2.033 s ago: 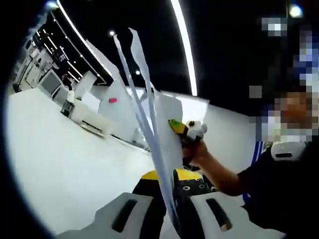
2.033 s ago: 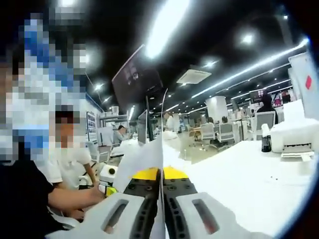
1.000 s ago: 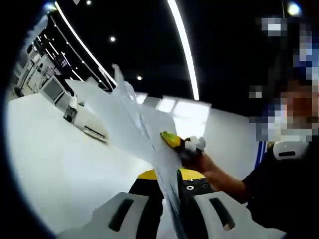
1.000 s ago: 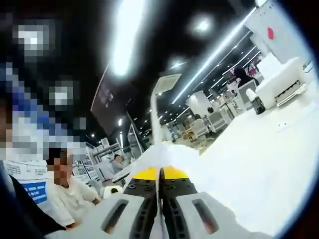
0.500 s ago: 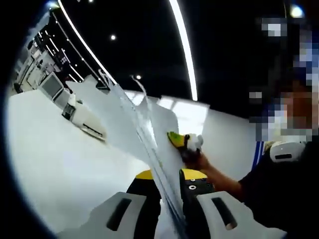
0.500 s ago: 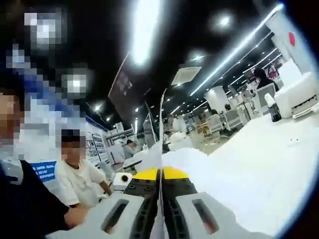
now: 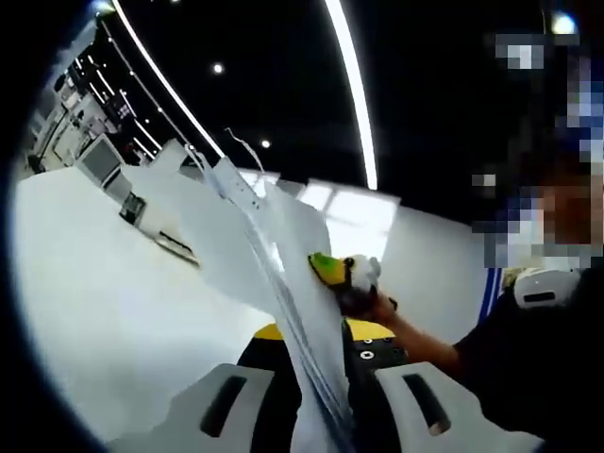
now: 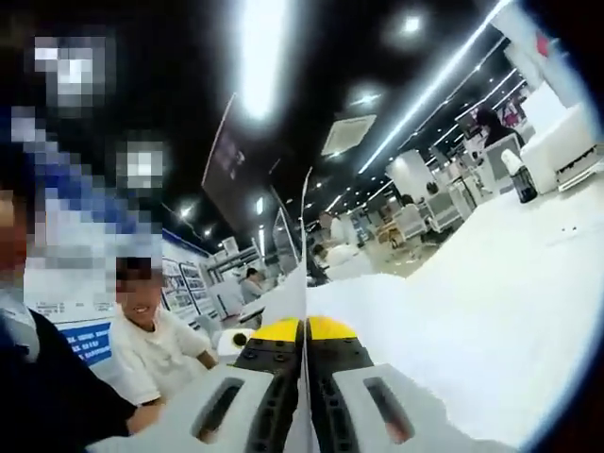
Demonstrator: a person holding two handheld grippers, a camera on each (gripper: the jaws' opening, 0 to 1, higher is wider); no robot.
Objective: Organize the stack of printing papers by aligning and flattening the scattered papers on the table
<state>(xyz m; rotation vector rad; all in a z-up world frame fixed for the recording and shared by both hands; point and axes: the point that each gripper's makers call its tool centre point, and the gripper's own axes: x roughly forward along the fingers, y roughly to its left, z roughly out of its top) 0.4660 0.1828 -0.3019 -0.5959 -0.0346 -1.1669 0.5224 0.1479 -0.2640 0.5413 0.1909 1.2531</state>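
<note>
Thin white papers (image 7: 283, 274), fanned and curling, sit clamped edge-on in both left claw (image 7: 316, 377) and right claw (image 8: 304, 363).

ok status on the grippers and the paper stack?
Left hand-held gripper shut on paper stack. Right hand-held gripper shut on its edge. Stack raised off white table, sheets fanned, not aligned. Nothing blocking.

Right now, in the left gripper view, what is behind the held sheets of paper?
Behind the papers sit the white table and the right gripper; the sheets cover its jaws.
</note>
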